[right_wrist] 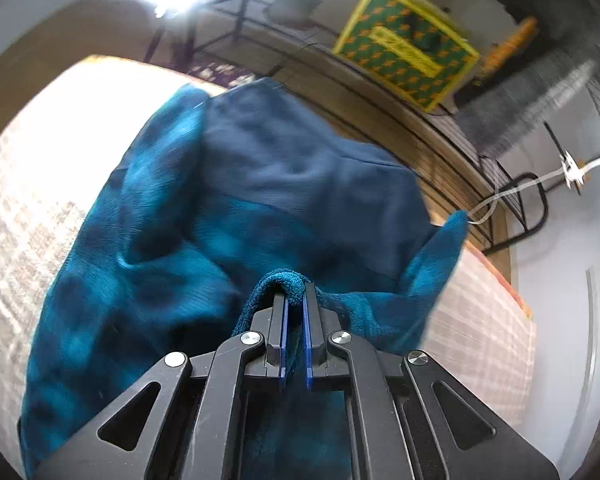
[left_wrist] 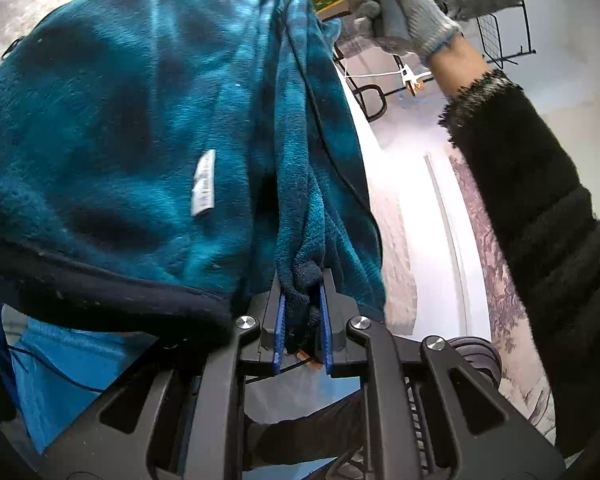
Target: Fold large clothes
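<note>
A large teal-and-navy fleece garment [left_wrist: 140,128] hangs in the air and fills the left of the left wrist view, with a white care label [left_wrist: 204,182] on it. My left gripper [left_wrist: 303,280] is shut on a bunched dark hem of it. In the right wrist view the same garment [right_wrist: 228,200] drapes down over a pale woven surface [right_wrist: 24,216]. My right gripper [right_wrist: 295,294] is shut on a folded teal edge. A grey-gloved hand [left_wrist: 404,4] holds the other gripper's handle at the top of the left wrist view.
A black wire rack [right_wrist: 512,200] with a yellow-green patterned box [right_wrist: 408,68] stands behind the surface. A white cable with a clip [right_wrist: 572,170] hangs by the rack. A black fuzzy sleeve [left_wrist: 540,216] crosses the right side. White wall shows at right.
</note>
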### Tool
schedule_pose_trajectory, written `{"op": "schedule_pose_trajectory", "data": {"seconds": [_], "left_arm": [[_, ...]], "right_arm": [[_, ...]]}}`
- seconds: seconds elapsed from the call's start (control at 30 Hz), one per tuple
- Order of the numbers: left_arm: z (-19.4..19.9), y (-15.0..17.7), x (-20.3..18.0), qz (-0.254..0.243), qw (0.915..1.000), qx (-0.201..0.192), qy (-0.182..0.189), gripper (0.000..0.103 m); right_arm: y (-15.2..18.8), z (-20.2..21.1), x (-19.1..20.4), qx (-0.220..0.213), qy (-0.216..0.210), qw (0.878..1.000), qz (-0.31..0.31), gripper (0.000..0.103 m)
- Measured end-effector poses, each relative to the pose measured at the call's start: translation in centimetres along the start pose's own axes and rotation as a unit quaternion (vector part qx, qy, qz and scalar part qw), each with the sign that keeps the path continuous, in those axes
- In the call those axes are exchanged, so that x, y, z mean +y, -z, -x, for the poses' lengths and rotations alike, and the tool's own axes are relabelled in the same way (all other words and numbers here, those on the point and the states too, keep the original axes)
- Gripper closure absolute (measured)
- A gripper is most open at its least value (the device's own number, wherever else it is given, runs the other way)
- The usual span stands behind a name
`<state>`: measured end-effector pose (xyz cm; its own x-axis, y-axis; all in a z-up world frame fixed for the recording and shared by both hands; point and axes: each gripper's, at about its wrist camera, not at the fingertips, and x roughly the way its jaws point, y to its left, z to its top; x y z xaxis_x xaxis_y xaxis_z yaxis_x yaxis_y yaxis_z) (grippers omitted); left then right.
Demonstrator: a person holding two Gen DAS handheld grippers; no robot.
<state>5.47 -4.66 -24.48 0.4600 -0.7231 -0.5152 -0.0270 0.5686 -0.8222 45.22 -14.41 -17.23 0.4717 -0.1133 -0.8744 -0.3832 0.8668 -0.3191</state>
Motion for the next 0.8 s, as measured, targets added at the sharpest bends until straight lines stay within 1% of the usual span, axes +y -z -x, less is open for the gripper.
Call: {"op": "schedule_pose_trajectory", "data": {"seconds": [0.03, 0.1, 0.2, 0.27, 0.33, 0.37, 0.4, 0.47, 0.5, 0.53, 0.57, 0.6, 0.67, 0.7, 0.77, 0.8], "left_arm": [[0.0, 0.0, -0.1, -0.002, 1.0, -0.002, -0.003, 0.09], [0.3, 0.0, -0.2, -0.008, 0.9999, -0.007, -0.012, 0.09], [0.6, 0.1, -0.2, -0.005, 0.9999, -0.007, -0.013, 0.09], [0.5, 0.0, -0.3, -0.004, 0.9999, -0.006, -0.013, 0.09], [0.7, 0.0, -0.5, -0.008, 0.9998, -0.005, -0.015, 0.09], [0.5, -0.3, -0.8, -0.01, 0.9998, -0.006, -0.016, 0.09], [0.6, -0.3, -1.2, -0.012, 0.9997, -0.007, -0.019, 0.09], [1.0, -0.3, -1.7, -0.021, 0.9993, -0.015, -0.026, 0.09], [1.0, -0.2, -1.8, -0.024, 0.9992, -0.017, -0.028, 0.09], [1.2, -0.1, -2.0, -0.027, 0.9989, -0.02, -0.031, 0.09], [1.4, 0.0, -2.2, -0.032, 0.9987, -0.023, -0.033, 0.09], [1.8, 0.2, -2.4, -0.039, 0.9983, -0.026, -0.037, 0.09], [2.2, 0.6, -2.8, -0.046, 0.9977, -0.028, -0.041, 0.09], [2.4, 0.8, -3.0, -0.049, 0.9975, -0.029, -0.042, 0.09], [2.9, 1.0, -3.5, -0.053, 0.9971, -0.031, -0.044, 0.089], [3.2, 1.2, -3.8, -0.059, 0.9968, -0.032, -0.044, 0.089]], "right_arm": [[0.0, -0.9, 0.9, 0.003, 0.0, 1.0, 0.007, 0.099], [0.0, -1.8, 1.6, 0.006, 0.0, 1.0, 0.011, 0.099], [0.6, -3.0, 1.7, 0.006, -0.008, 1.0, 0.005, 0.098], [1.1, -3.0, 1.2, -0.004, -0.026, 1.0, 0.004, 0.097], [1.7, -2.0, 0.2, -0.012, -0.043, 0.999, -0.002, 0.093], [2.1, -1.1, -0.7, -0.02, -0.059, 0.998, -0.011, 0.089], [2.3, -0.5, -1.2, -0.026, -0.07, 0.997, -0.016, 0.082], [3.6, 1.9, -3.2, -0.05, -0.092, 0.994, -0.039, 0.071], [4.9, 3.8, -5.0, -0.068, -0.109, 0.99, -0.065, 0.07], [5.9, 4.9, -6.0, -0.077, -0.127, 0.986, -0.081, 0.07], [7.5, 6.6, -7.5, -0.089, -0.148, 0.98, -0.103, 0.07], [9.1, 8.0, -8.4, -0.097, -0.157, 0.976, -0.118, 0.07], [11.8, 10.3, -9.5, -0.108, -0.165, 0.972, -0.131, 0.07], [14.2, 11.9, -9.9, -0.116, -0.173, 0.968, -0.137, 0.07], [17.2, 13.5, -10.2, -0.121, -0.19, 0.964, -0.143, 0.07], [19.9, 14.9, -9.6, -0.124, -0.204, 0.96, -0.147, 0.07]]}}
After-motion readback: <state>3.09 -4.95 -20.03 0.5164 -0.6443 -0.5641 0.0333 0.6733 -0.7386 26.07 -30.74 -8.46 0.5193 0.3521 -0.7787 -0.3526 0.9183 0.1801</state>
